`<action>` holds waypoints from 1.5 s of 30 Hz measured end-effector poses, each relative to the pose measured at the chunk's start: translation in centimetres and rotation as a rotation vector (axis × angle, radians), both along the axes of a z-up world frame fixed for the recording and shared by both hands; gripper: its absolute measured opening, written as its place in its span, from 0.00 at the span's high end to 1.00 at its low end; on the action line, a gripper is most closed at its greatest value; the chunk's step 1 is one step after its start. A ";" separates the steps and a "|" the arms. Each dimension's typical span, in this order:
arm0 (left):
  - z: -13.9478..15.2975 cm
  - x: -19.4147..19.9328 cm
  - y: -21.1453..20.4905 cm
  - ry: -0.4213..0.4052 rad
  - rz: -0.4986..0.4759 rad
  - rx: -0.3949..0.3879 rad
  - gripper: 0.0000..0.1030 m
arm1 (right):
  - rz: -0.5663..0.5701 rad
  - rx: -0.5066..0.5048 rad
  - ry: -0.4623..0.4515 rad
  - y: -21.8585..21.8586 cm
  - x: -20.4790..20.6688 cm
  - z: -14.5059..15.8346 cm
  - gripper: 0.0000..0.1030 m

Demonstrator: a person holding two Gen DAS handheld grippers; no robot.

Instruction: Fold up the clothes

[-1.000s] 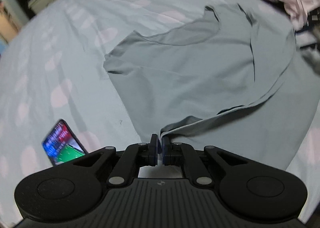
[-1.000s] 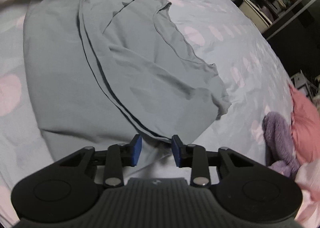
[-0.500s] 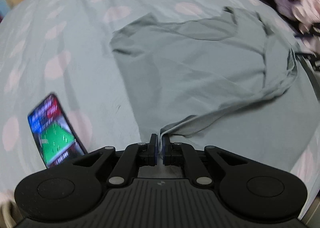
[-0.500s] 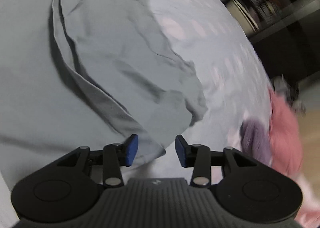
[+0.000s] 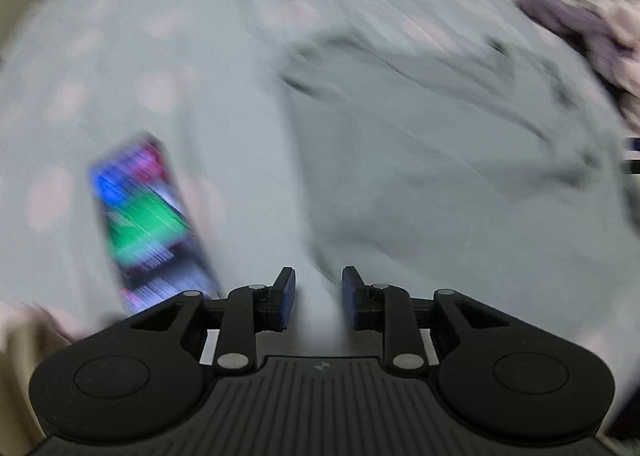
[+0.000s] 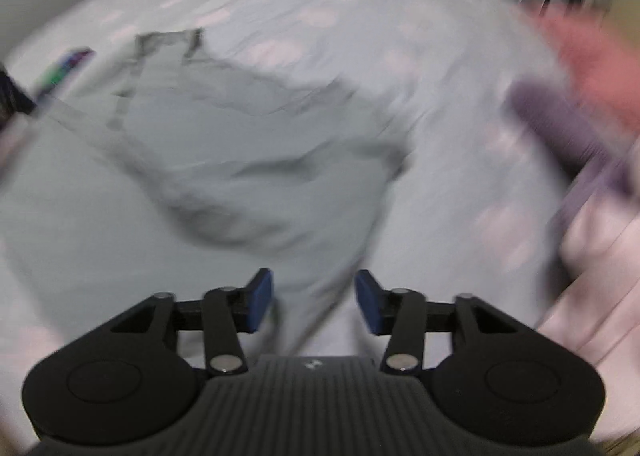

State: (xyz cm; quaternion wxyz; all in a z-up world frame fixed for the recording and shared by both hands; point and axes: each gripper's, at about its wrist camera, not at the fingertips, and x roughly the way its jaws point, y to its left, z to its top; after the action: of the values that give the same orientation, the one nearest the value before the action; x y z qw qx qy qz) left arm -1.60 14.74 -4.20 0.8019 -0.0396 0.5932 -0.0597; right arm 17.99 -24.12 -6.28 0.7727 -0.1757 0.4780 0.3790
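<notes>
grey shirt lying partly folded on the bed. left hand-held gripper and right hand-held gripper, both opening, pads clear of cloth: release after a fold. next, likely regrasp an edge for the following fold.

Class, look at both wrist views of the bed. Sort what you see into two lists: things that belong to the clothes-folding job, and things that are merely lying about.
Belongs to the job:
grey-green shirt, spread on the bed
left gripper, jaws opening
right gripper, jaws opening

Just lying about:
phone with lit screen
purple garment
pink cushion
spotted bedsheet
</notes>
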 end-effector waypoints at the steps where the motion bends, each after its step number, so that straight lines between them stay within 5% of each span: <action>1: -0.1 -0.7 -0.2 0.015 -0.012 -0.050 0.69 | -0.013 0.033 0.047 -0.6 -0.3 -0.2 0.44; 6: -1.2 -3.6 -1.3 0.090 -0.090 -0.118 0.62 | -0.032 0.108 0.219 -3.4 -1.9 -1.8 0.44; 12: -2.6 -5.6 -0.6 0.072 -0.036 -0.203 0.61 | -0.031 0.140 0.320 -5.2 -3.7 -3.3 0.45; 16: -3.2 -6.3 -0.8 0.017 -0.042 -0.210 0.62 | -0.029 0.134 0.337 -5.1 -4.2 -4.0 0.73; 18: -3.5 -6.2 -0.9 0.010 -0.053 -0.208 0.70 | -0.032 0.135 0.345 -5.1 -4.3 -4.2 0.74; 21: -3.4 -6.1 -1.1 0.005 -0.083 -0.194 1.00 | -0.027 0.119 0.337 -5.1 -4.3 -4.1 0.98; 24: -3.3 -6.3 -1.0 0.036 -0.125 -0.159 1.00 | -0.029 0.094 0.346 -6.0 -3.7 -3.5 0.98; 32: -2.4 -7.0 1.5 0.039 -0.105 -0.113 1.00 | -0.095 0.140 0.360 -8.5 -2.6 -2.4 0.98; 35: -2.6 -7.1 0.6 0.018 -0.136 -0.131 0.97 | -0.081 0.102 0.342 -7.6 -3.5 -3.4 0.84; 37: -2.6 -6.9 -0.4 0.004 -0.169 -0.130 0.81 | -0.075 0.096 0.346 -7.7 -3.8 -3.5 0.54; 42: -2.8 -6.5 -0.4 -0.031 -0.150 -0.138 0.58 | -0.105 0.140 0.317 -8.6 -3.6 -3.0 0.53; 45: -4.0 -5.9 -0.5 0.006 -0.119 -0.122 0.58 | -0.106 0.137 0.331 -8.5 -3.8 -3.4 0.51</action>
State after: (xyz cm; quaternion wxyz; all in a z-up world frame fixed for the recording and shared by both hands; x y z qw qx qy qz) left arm -7.50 14.28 -8.16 0.7912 -0.0534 0.5921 -0.1430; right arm 14.24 -32.66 -9.71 0.7125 -0.0324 0.5802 0.3933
